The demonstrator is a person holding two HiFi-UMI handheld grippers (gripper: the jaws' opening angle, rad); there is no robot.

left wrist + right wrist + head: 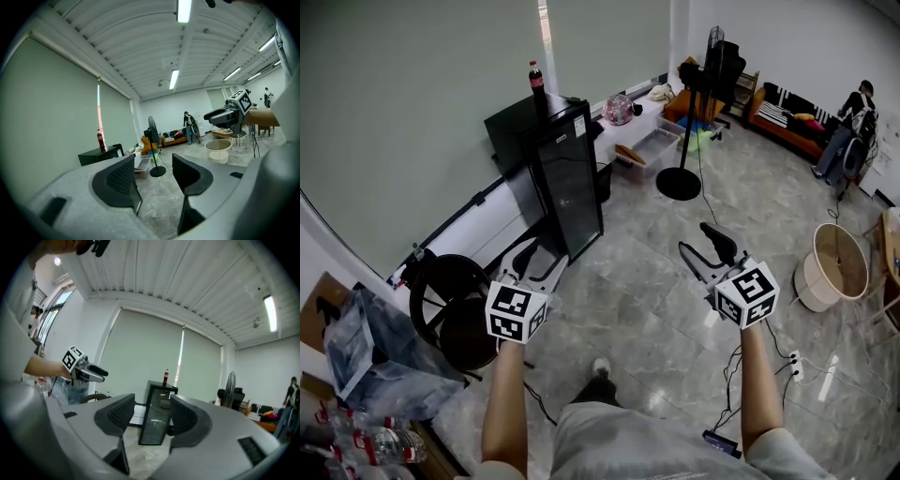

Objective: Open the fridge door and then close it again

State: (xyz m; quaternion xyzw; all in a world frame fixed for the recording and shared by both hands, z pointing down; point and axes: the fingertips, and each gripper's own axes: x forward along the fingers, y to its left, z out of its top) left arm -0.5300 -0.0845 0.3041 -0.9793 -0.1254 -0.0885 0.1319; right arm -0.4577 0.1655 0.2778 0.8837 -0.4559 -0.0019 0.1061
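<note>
Head view, fridge: The small black fridge (567, 178) stands by the wall, up and to the left of both grippers. Its door is shut.
Head view, bottle: A bottle (536, 82) stands on top of the fridge.
Head view, left gripper: The left gripper (542, 257) is near the fridge but not touching it. Its jaws are apart, with nothing in them.
Head view, right gripper: The right gripper (696, 239) is well apart from the fridge, over the bare floor.
Left gripper view, jaws: The left gripper (153, 161) has a wide gap with only floor behind it.
Left gripper view, fridge: The fridge (98, 155) sits off to the left, not in line with the jaws.
Right gripper view, jaws: The right gripper (152, 406) is spread open and holds nothing.
Right gripper view, fridge: The fridge (157, 420) shows far off, through the gap.
Door, feel: The front looks like dark glass, so it is hard, smooth and could break. I think it will stick a little, then swing easily.
Door, where to hold: Best is the side edge away from the hinges. I see no handle and cannot tell which side that is.
Door, care: Pull softly, or the little fridge may slide and the bottle may fall.
</note>
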